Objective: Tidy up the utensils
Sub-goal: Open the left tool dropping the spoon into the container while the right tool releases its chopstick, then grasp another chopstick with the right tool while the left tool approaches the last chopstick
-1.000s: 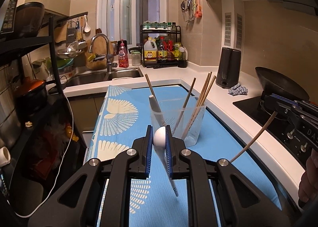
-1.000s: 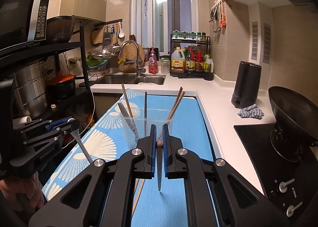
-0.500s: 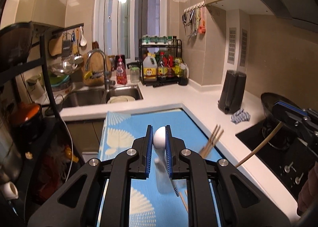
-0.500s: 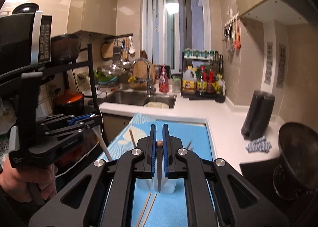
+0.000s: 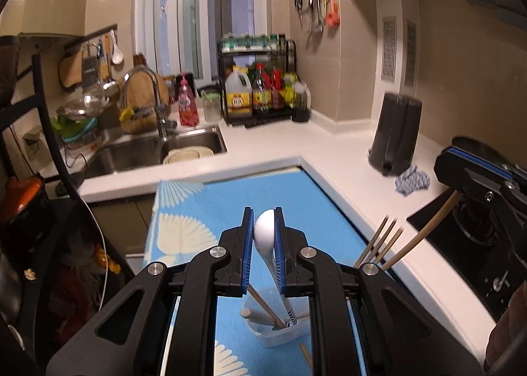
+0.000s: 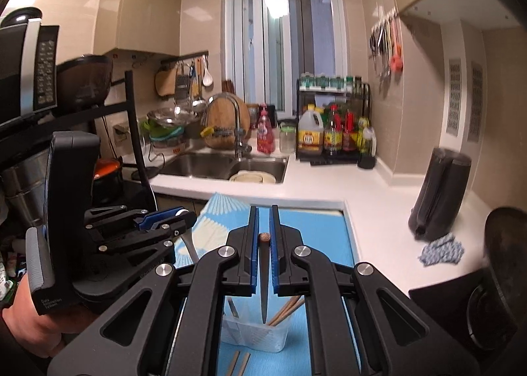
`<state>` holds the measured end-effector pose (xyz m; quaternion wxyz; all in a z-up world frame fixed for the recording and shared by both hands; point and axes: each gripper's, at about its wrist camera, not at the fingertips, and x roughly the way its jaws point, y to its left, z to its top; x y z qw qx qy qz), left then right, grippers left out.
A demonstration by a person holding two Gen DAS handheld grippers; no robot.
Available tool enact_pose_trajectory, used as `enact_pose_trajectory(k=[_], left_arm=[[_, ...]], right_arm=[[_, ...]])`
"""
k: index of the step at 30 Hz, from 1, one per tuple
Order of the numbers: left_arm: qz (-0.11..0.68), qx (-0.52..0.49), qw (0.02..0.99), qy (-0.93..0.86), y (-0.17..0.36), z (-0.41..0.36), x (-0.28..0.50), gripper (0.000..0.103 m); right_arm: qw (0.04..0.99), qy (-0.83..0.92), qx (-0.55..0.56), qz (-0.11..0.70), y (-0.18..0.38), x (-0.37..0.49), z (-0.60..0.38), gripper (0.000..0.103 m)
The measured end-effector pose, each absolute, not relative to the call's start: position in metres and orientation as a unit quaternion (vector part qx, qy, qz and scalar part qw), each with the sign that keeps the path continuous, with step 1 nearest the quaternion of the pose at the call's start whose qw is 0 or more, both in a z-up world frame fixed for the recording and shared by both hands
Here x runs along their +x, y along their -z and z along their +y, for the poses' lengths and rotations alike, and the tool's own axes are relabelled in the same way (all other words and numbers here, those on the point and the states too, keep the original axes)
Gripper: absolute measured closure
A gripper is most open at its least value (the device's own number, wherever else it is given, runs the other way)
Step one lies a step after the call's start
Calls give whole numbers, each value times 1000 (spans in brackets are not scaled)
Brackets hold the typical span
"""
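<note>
Only the right wrist view shows the microwave [image 6: 26,69]. On the blue mat [image 5: 210,208] the clear tub [image 5: 280,326] holds chopsticks [image 5: 378,244]. Left gripper [image 5: 264,234] is clamped on a white spoon [image 5: 265,231]; right gripper [image 6: 264,237] is clamped on a chopstick [image 6: 264,277], both over the tub.

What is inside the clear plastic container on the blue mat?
The clear container holds wooden chopsticks and the striped tip of the white spoon. The gripper arms cover its upper part, so the full contents are hidden.
</note>
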<state>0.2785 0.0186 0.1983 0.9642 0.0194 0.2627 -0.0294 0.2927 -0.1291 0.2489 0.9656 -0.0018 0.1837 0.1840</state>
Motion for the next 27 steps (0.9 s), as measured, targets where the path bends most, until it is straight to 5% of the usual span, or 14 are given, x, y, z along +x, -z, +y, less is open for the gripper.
enact_pose_trajectory(k=[7,9,11,20,27], left_arm=[[314,9,948,45,-153,21,291,90],[311,-1,949,41,-156,27,288,76],[296,-17,954,42,-167,34,279,74],[242,-47,969,33,-195,46,212,67],[239,-61,969,14,-164,52,142,66]], right_arm=[[955,-183,1,232,-205,308,-125,94],[953,-180,5,242,-200,309,-127,92],[954,-177,8,242,-200,305,-130,86],[967,-163,9,197,-218,253,-147,78],[979,-144,24,144,-206,179,-163,78]])
